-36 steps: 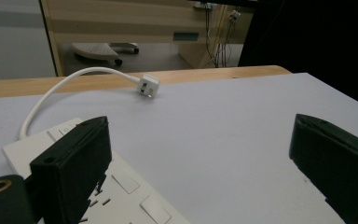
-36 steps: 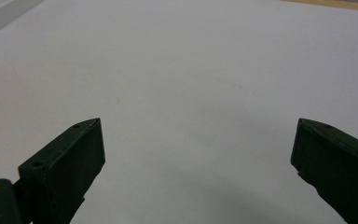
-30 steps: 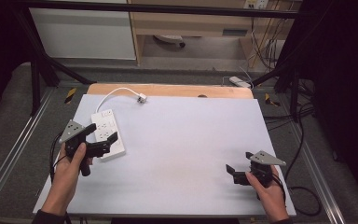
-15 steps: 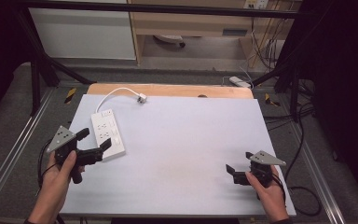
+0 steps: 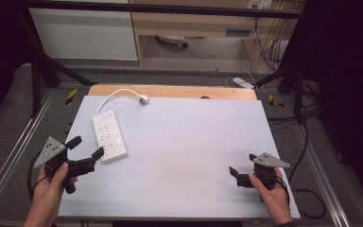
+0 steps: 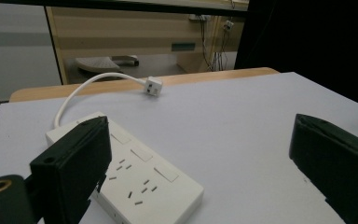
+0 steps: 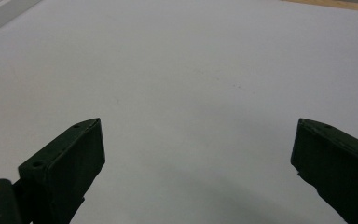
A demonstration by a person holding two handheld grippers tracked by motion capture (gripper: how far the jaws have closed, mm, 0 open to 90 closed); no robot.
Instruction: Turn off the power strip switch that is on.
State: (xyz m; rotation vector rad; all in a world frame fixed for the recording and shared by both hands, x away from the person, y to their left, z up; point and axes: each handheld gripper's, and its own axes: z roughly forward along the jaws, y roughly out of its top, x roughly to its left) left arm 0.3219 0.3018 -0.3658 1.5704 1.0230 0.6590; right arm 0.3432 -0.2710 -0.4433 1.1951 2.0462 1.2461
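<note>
A white table [image 5: 184, 156] holds one white power strip [image 5: 109, 136] near its left edge, with one cord and plug [image 5: 143, 99] lying unplugged behind it. Nothing is gripped yet. The left gripper [image 5: 86, 150] hovers just beside the strip, jaws spread; the right gripper [image 5: 242, 171] rests well apart, also spread.

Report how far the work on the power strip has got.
Done: nothing visibly; the white power strip lies flat on the table, its plug loose near the far edge. In hand: nothing held; the left tongs hover open just beside the strip's near end, the right tongs open over bare table. Left: likely grasping the strip or its plug.
</note>
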